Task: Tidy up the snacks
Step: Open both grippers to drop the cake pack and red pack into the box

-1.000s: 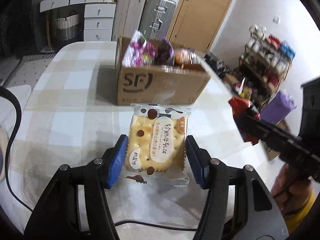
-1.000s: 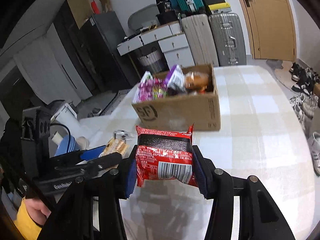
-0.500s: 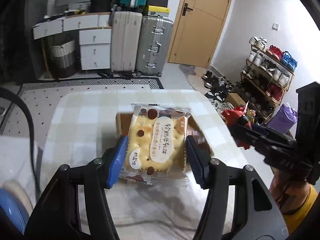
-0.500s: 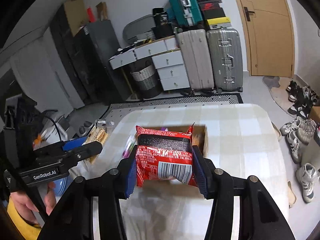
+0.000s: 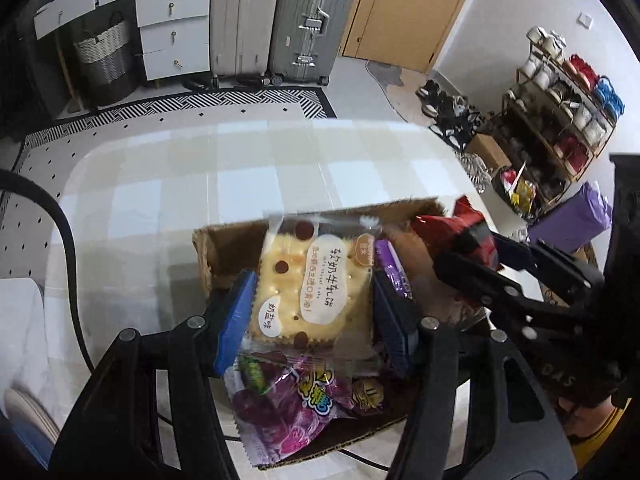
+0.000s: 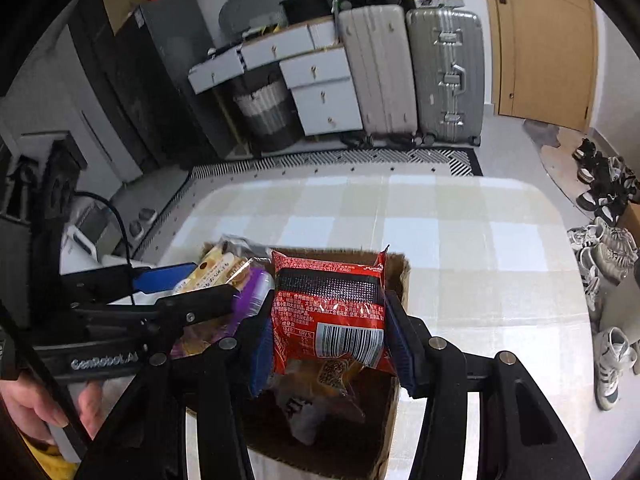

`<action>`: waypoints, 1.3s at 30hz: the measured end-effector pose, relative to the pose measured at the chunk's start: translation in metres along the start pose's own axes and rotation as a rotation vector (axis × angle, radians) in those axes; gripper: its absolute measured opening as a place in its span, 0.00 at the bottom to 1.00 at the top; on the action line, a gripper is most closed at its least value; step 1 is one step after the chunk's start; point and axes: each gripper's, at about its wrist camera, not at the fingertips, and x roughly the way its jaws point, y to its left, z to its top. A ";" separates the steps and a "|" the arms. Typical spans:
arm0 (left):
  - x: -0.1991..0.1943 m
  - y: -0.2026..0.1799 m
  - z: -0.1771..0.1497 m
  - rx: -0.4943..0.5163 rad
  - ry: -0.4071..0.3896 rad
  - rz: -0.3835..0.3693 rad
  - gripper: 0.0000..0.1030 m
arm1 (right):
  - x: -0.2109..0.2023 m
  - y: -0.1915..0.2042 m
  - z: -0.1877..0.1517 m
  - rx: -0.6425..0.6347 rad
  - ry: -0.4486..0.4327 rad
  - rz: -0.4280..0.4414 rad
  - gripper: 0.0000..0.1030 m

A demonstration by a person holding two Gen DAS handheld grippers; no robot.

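Left wrist: purple snack bag (image 5: 280,404) beneath cracker packet (image 5: 316,284).

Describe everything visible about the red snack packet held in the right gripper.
The red snack packet is a glossy, crinkly foil pouch with a serrated top edge, a black mesh-patterned band near its top, dense white print and a white barcode panel low on its face. It stands upright, pinched at both side edges by the blue pads of the right gripper, whose jaws are shut on it. It hangs above the open cardboard box, over other wrapped snacks inside. From the left wrist view it shows beside the cracker packet.
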 end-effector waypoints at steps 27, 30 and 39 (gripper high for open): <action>0.024 -0.023 -0.012 0.149 0.025 0.059 0.58 | 0.015 0.014 -0.019 -0.154 0.056 -0.098 0.49; 0.022 -0.024 -0.013 0.151 0.014 0.057 0.58 | 0.015 0.015 -0.017 -0.171 0.060 -0.108 0.49; 0.003 -0.020 -0.016 0.127 -0.041 0.025 0.59 | 0.014 0.017 -0.015 -0.197 0.052 -0.146 0.53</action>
